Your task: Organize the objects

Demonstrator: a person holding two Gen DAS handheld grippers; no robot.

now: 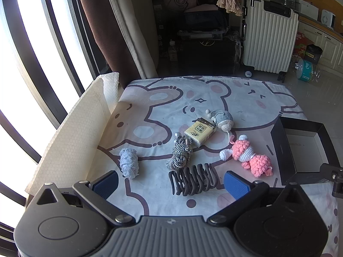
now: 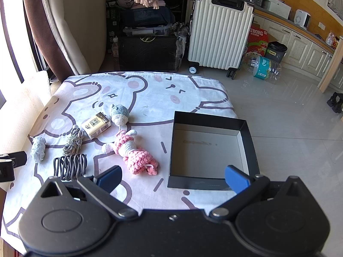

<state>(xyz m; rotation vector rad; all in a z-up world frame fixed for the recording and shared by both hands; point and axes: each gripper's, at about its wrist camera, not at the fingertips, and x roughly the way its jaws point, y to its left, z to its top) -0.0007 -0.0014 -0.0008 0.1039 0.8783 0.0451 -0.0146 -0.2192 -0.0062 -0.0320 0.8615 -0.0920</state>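
Both grippers wide, empty. Risk: soft doll snagging box rim, or clip slipping.

"uborg" on the red carton beside the white suitcase

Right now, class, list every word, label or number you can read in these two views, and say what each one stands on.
"UBORG": red carton by the suitcase; its start is cut off.
Tissue pack: printed characters, too blurred to read.
Bottle labels: teal, too small to read.
Box front wall: faint print, unreadable.
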